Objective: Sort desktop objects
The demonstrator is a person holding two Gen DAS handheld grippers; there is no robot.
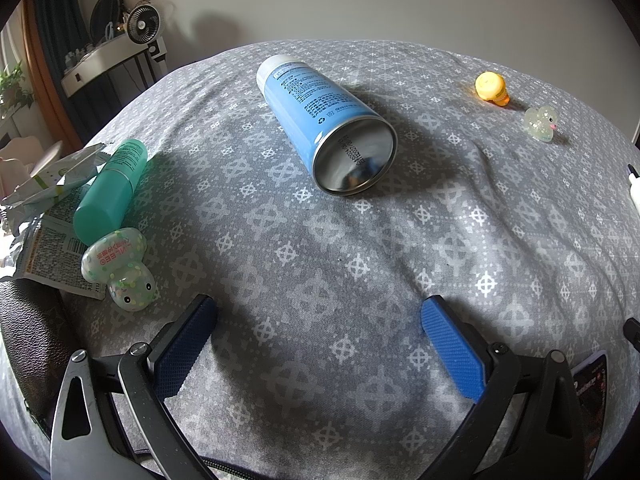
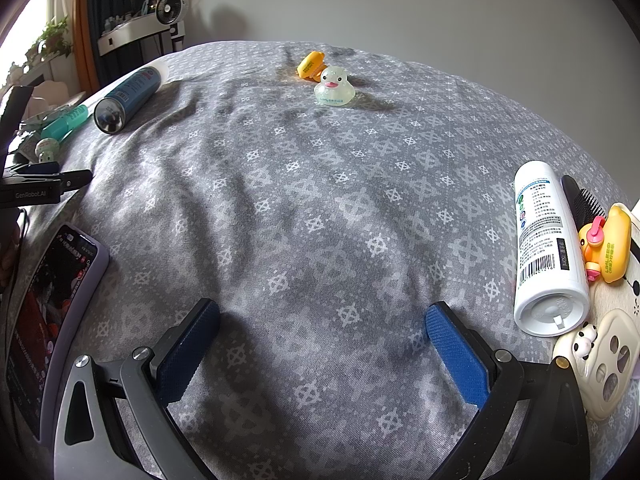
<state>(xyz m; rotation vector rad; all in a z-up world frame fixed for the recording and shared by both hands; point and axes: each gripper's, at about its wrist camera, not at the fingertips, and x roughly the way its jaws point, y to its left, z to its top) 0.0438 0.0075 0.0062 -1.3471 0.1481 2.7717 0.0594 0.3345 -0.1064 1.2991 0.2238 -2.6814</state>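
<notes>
Both the left gripper [image 1: 318, 322] and the right gripper [image 2: 322, 326] hover spread and empty above the grey patterned cloth [image 2: 320, 200], apparently choosing between the blue can [image 1: 326, 122] lying mid-table and two ducks [image 2: 334, 86] beyond, unsorted.

Matt woven cloth [image 1: 320, 280] under a glossy blue can [image 1: 320, 120] with shiny metal base.

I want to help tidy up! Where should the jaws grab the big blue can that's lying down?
Grab the blue spray can around the middle of its round body, coming from above with the left gripper, one jaw on each long side. It lies on its side, its shiny bottom facing the gripper, so it would probably slip if squeezed end to end.
</notes>
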